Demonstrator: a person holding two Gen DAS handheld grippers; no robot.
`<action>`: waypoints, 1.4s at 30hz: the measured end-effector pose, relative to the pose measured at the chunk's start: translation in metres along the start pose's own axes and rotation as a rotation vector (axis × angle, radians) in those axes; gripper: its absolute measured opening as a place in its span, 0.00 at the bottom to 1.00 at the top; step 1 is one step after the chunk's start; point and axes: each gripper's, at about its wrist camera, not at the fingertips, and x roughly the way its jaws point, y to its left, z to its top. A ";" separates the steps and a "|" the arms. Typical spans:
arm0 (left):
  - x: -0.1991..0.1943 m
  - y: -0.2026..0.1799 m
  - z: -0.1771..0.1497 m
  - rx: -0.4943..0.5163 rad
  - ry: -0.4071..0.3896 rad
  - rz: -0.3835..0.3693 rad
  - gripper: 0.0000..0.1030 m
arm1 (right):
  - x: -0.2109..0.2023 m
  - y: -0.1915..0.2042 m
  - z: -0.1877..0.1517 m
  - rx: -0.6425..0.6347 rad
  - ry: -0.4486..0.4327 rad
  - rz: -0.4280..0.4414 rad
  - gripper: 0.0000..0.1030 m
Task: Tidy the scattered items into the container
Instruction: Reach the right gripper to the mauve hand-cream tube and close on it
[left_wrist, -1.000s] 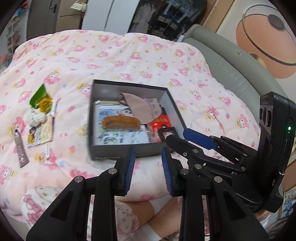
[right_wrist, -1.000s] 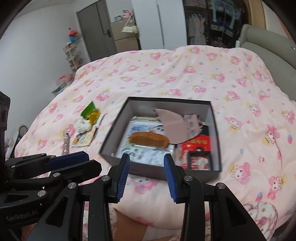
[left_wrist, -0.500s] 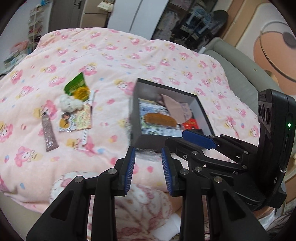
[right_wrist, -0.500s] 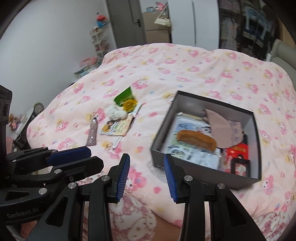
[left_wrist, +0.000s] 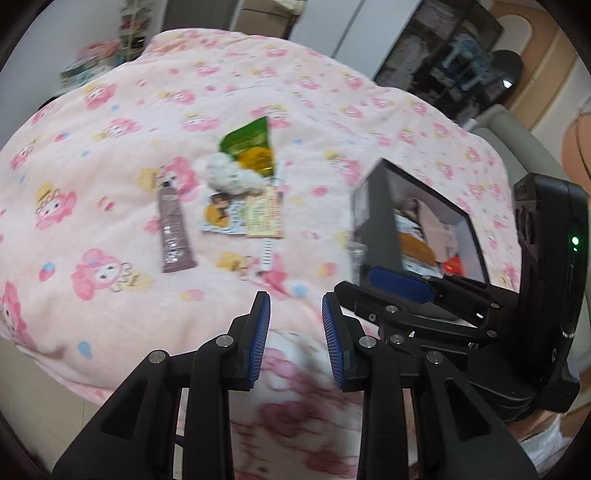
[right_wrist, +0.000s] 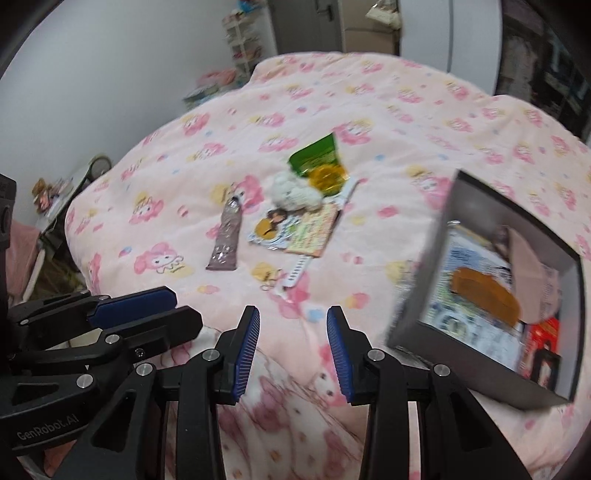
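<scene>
A dark grey box (left_wrist: 373, 218) (right_wrist: 417, 280) sits on the pink bedspread at the right, holding a brown comb (right_wrist: 484, 295), papers and a beige cloth. Left of it lie a brown tube (left_wrist: 173, 232) (right_wrist: 226, 240), a white fluffy ball (left_wrist: 229, 175) (right_wrist: 293, 192), a green-yellow packet (left_wrist: 251, 146) (right_wrist: 321, 162), flat cards (left_wrist: 255, 214) (right_wrist: 299, 230) and a white strip (left_wrist: 267, 251) (right_wrist: 299, 271). My left gripper (left_wrist: 295, 332) and right gripper (right_wrist: 293, 347) are both open and empty, near the bed's front edge, short of the items.
A grey headboard (left_wrist: 517, 147) borders the bed at the right. Shelves and clutter (right_wrist: 240, 44) stand by the wall behind the bed, with a door (right_wrist: 299, 26). Small things sit on the floor at the left (right_wrist: 48, 192).
Both views have swung left: the scattered items now sit in the middle and the box has slid to the right edge. Both grippers stay open and empty.
</scene>
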 end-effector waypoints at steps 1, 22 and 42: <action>0.003 0.006 0.001 -0.012 0.003 -0.002 0.30 | 0.008 0.001 0.003 -0.001 0.018 0.025 0.33; 0.140 0.151 0.044 -0.348 0.171 0.075 0.37 | 0.132 0.003 0.060 -0.026 0.204 0.174 0.33; 0.165 0.112 0.082 -0.281 0.175 -0.162 0.18 | 0.166 -0.004 0.069 0.002 0.237 0.199 0.35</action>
